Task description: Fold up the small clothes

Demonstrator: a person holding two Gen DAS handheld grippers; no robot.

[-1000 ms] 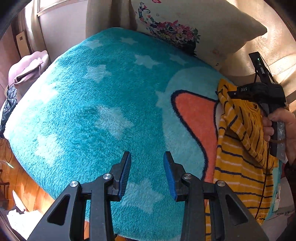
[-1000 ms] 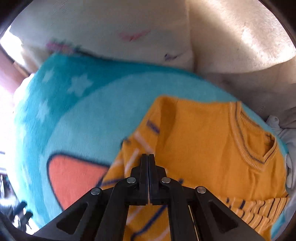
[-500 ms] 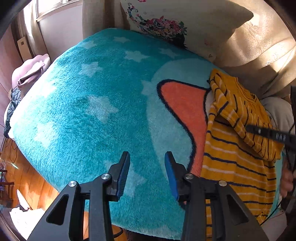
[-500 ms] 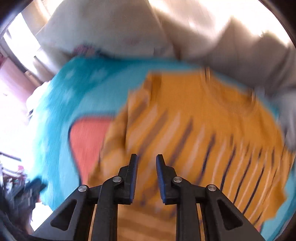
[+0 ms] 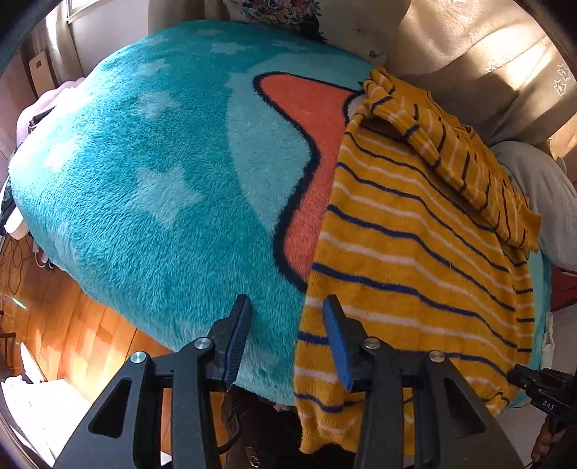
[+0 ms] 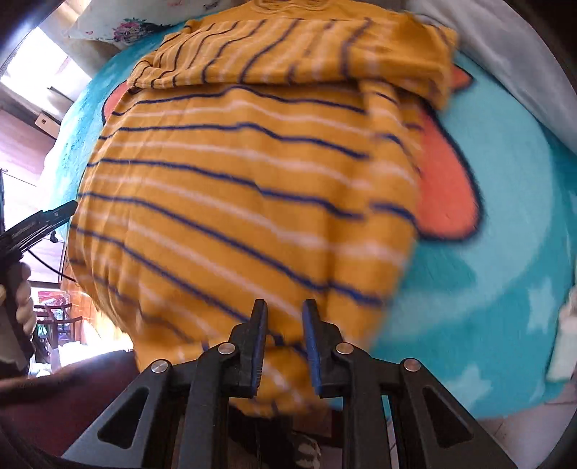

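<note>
A yellow sweater (image 5: 414, 252) with navy and white stripes lies flat on the teal fleece blanket (image 5: 144, 180), its hem hanging over the bed's near edge. One sleeve (image 5: 450, 151) is folded across its upper part. My left gripper (image 5: 287, 301) hovers at the hem's left corner. Its jaws are opening, and only blanket and the sweater's edge show behind the gap. In the right wrist view the sweater (image 6: 234, 180) fills the frame. My right gripper (image 6: 285, 303) stands narrowly open just above the hem, gripping nothing.
A floral pillow (image 5: 281, 11) and cream bedding (image 5: 468, 54) lie at the head of the bed, with a grey cushion (image 5: 541, 202) to the right. Wooden floor (image 5: 72, 324) shows below the bed's edge. A hand (image 6: 21, 303) holds the other gripper at the left.
My right gripper opened, let go of the sleeve, and swept from the collar down to the hem. My left gripper slid right to the hem's corner, jaws widening.
</note>
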